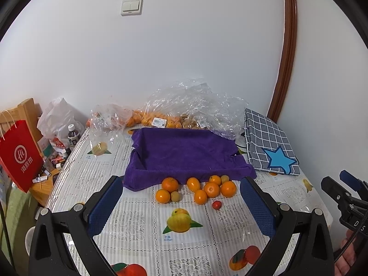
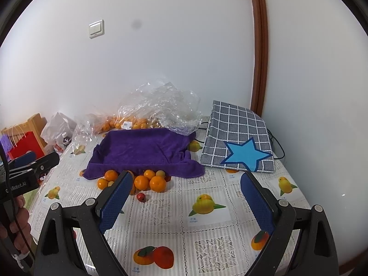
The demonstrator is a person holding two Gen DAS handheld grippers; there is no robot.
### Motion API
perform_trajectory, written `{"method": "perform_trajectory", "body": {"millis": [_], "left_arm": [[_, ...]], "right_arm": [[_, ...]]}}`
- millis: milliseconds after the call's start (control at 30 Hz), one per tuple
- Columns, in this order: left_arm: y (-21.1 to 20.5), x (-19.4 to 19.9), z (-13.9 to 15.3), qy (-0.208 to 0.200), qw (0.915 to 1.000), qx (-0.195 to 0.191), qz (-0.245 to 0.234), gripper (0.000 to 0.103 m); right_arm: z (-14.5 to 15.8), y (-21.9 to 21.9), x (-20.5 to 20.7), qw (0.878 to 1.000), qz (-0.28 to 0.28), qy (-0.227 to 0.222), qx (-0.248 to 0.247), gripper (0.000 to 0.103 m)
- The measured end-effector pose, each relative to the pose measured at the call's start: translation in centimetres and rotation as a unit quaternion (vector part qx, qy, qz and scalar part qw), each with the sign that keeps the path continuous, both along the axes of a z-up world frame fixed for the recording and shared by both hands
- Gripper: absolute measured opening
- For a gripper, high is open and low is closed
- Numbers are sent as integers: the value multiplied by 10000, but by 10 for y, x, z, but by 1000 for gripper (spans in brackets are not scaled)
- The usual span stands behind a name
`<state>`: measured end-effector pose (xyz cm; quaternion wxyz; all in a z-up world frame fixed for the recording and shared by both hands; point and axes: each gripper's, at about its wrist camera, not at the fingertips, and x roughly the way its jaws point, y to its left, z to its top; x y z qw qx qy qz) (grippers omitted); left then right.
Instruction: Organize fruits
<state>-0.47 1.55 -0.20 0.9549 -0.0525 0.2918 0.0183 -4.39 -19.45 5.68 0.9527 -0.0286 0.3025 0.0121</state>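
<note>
Both claws (image 1: pixel 181 197) (image 2: pixel 186 195) gape above fruit-print tablecloth (image 1: pixel 142 230).

Left claw (image 1: pixel 181 204): matt black plastic arms, shiny metal rivets, blue fingers (image 1: pixel 104 209) with a rough dimpled face. Between them, a glossy plastic-covered tabletop (image 1: pixel 142 225) catching glare. Just ahead, oranges (image 1: pixel 211 189) with a waxy pebbled skin, then a fuzzy matt purple towel (image 1: pixel 184 155). Beyond, crinkled clear plastic bags (image 1: pixel 195 101), all shine. Right, a matt woven checked cloth (image 1: pixel 266 138).
</note>
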Motion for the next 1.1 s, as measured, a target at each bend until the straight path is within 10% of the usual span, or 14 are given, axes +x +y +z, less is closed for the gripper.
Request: {"method": "perform_trajectory", "body": {"millis": [1100], "left_arm": [[-3, -3, -5, -60, 10000, -9, -10, 103]], "right_arm": [[-1, 5, -3, 9999, 130, -7, 53, 94]]}}
